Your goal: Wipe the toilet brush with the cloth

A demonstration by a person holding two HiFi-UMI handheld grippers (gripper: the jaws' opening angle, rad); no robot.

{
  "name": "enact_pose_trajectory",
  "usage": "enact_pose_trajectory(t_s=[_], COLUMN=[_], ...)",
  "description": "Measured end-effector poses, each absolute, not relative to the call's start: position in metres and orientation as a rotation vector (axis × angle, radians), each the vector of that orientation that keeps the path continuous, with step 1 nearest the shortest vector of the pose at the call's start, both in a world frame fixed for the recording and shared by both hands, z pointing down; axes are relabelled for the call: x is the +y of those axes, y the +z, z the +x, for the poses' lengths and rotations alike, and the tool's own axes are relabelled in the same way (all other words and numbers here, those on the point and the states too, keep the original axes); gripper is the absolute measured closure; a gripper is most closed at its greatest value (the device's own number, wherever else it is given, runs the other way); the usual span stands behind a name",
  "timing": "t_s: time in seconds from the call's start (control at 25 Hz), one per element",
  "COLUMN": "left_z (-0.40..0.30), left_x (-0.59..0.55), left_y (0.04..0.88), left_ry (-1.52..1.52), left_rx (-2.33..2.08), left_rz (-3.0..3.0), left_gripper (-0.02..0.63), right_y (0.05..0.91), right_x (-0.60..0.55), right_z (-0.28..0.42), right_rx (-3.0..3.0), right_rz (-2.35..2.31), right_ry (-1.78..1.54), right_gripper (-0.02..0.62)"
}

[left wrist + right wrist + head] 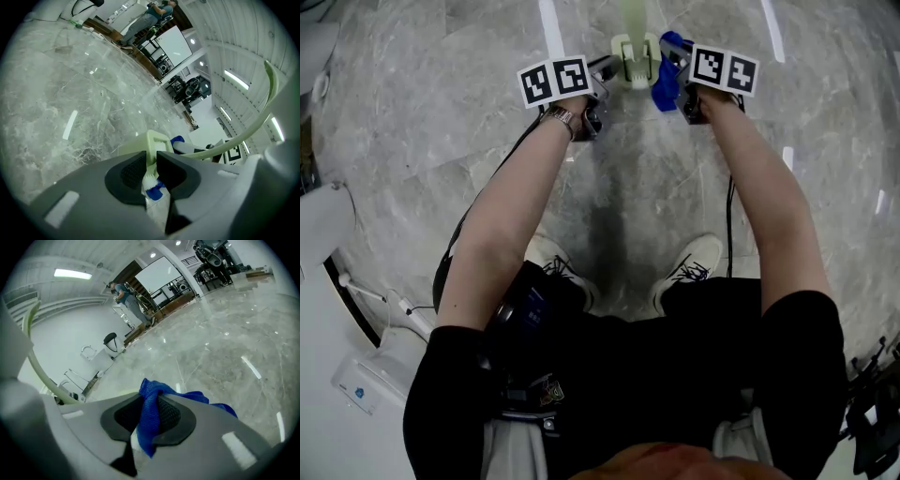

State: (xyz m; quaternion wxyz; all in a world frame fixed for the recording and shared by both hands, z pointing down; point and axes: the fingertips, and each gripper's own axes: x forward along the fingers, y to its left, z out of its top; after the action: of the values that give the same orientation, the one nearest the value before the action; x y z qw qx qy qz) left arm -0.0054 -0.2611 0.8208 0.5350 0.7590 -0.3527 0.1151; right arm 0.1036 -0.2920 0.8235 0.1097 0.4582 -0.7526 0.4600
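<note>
The pale green toilet brush (635, 49) is held up over the grey marble floor, between my two grippers. My left gripper (614, 67) is shut on its blocky head (152, 143), and white and blue bristles (152, 185) show between the pads. The long handle (268, 101) curves up to the right. My right gripper (677, 64) sits just right of the brush, shut on a bunched blue cloth (666, 82). In the right gripper view the cloth (150, 416) hangs between the pads, with the brush handle (33, 355) at the left edge.
A white toilet (321, 223) and its base (370, 370) stand at the left. My shoes (555, 261) are on the floor below the grippers. Far off are racks of equipment (187, 89), a whiteboard (157, 273) and a person (152, 14). Dark gear (874, 422) lies at the lower right.
</note>
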Motion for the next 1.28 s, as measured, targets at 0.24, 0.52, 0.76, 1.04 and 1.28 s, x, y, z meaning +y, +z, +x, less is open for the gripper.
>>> enact_pose_trajectory(t_s=[0.24,0.52,0.76,1.04,1.28], left_z=[-0.006,-0.033,-0.086,-0.108,-0.112], left_x=[-0.267,-0.271,-0.258,-0.254,-0.252], left_y=[0.821,0.813,0.834,0.823,0.782], left_ry=[0.239,0.269,0.344,0.399,0.714], left_rx=[-0.853,-0.972,-1.095,-1.137,-1.058], left_rz=[1.772,1.829,1.764,1.822,2.15], left_gripper=[0.528,0.561,0.552,0.534,0.523], right_y=[0.796,0.826,0.846,0.804,0.758], right_x=[-0.295,-0.272,-0.238,-0.215,-0.215], right_z=[0.142,0.247,0.28,0.285,0.231], right_rx=[-2.305,-1.944,-1.812,-1.931,-2.006], right_rz=[1.41,1.534,1.585,1.641,1.386], right_ry=[1.287,0.917,0.974,1.0,0.486], right_gripper=[0.529,0.521,0.442,0.323,0.594])
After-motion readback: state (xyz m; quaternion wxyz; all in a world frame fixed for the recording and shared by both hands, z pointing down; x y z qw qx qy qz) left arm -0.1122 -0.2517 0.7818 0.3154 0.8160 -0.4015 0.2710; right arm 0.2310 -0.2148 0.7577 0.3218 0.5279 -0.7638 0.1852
